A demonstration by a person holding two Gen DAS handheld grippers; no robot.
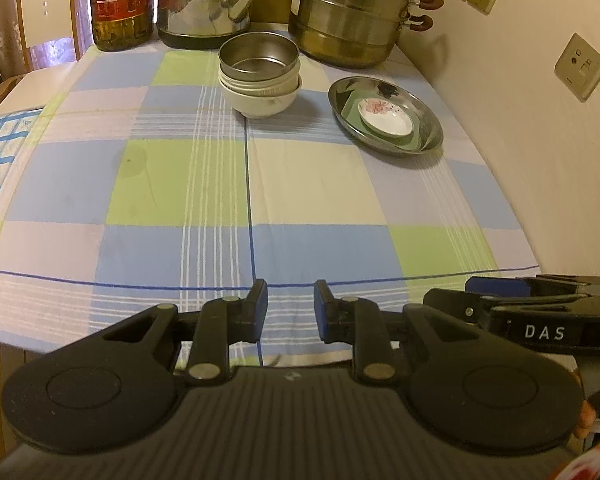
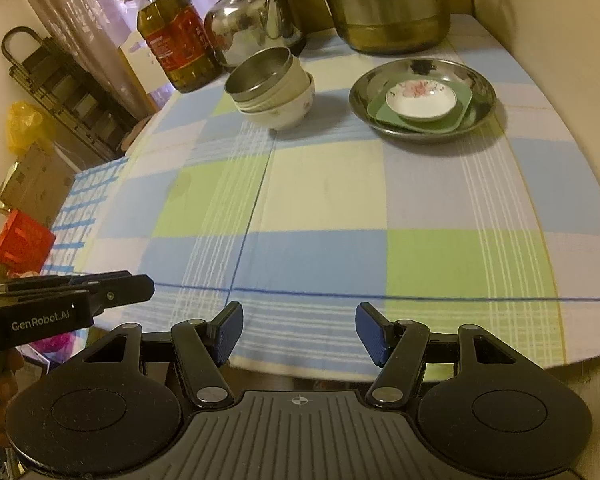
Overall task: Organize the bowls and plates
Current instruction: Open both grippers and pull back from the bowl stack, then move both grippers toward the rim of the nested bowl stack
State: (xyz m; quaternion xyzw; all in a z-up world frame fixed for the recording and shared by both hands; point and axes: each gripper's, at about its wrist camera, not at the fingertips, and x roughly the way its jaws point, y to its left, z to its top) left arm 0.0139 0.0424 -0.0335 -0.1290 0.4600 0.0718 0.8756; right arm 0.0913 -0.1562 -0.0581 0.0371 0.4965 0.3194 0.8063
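Note:
A stack of bowls (image 1: 260, 80), a steel bowl nested on top of white ones, stands at the far middle of the table; it also shows in the right wrist view (image 2: 272, 90). To its right a steel plate (image 1: 428, 136) holds a green square plate (image 1: 350, 108) and a small white flowered dish (image 1: 386, 117); the right wrist view shows the same steel plate (image 2: 480, 100), green plate (image 2: 462, 98) and dish (image 2: 420, 100). My left gripper (image 1: 291, 312) is open and empty over the near table edge. My right gripper (image 2: 299, 332) is open and empty there too.
A kettle (image 1: 204, 4), an oil bottle (image 1: 122, 4) and a stacked steel steamer pot (image 1: 352, 12) line the table's far edge. A wall with sockets (image 1: 580, 66) runs along the right. A chair (image 1: 46, 20) stands far left. The checked tablecloth (image 1: 220, 184) covers the table.

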